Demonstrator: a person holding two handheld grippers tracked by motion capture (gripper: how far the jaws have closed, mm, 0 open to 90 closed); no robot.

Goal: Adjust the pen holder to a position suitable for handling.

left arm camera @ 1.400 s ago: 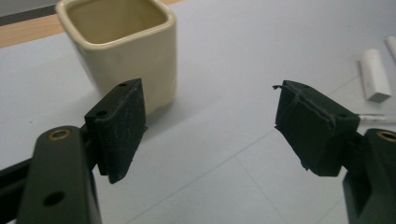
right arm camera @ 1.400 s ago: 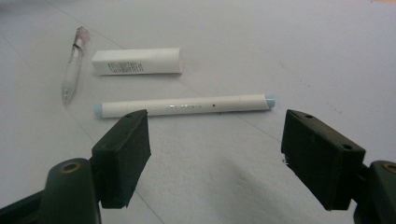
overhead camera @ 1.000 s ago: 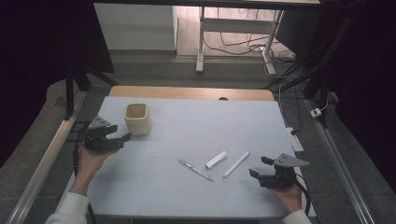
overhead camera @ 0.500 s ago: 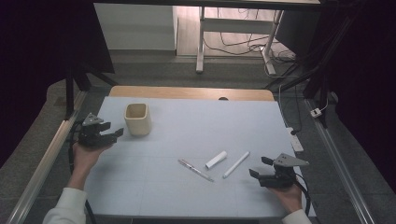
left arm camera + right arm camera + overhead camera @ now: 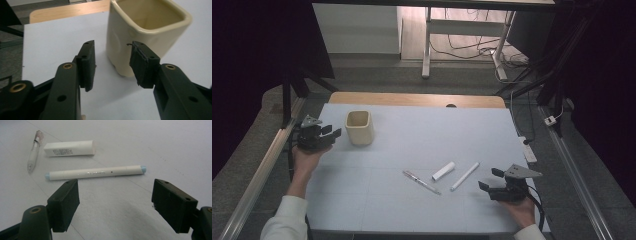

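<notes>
A cream square cup (image 5: 359, 127) stands upright at the table's far left. My left gripper (image 5: 332, 132) lies just left of it and points at it. In the left gripper view the cup (image 5: 150, 32) rises just beyond the gripper (image 5: 112, 45). Its jaws have just been closing and stand half apart, with nothing between the pads. My right gripper (image 5: 490, 179) rests at the near right, open wide. Ahead of it (image 5: 115, 195) lie a white marker (image 5: 95, 172), a short white tube (image 5: 70, 148) and a clear pen (image 5: 34, 152).
The pale blue table mat (image 5: 422, 135) has a wooden strip (image 5: 412, 99) along its far edge. Metal rails (image 5: 257, 175) run down both sides. In the high view the marker (image 5: 465, 176), tube (image 5: 443, 171) and pen (image 5: 421, 182) lie near the table's middle.
The left hand has moved away from the person, up alongside the cup, and its jaws have narrowed. The right hand and the items on the table have stayed put.
</notes>
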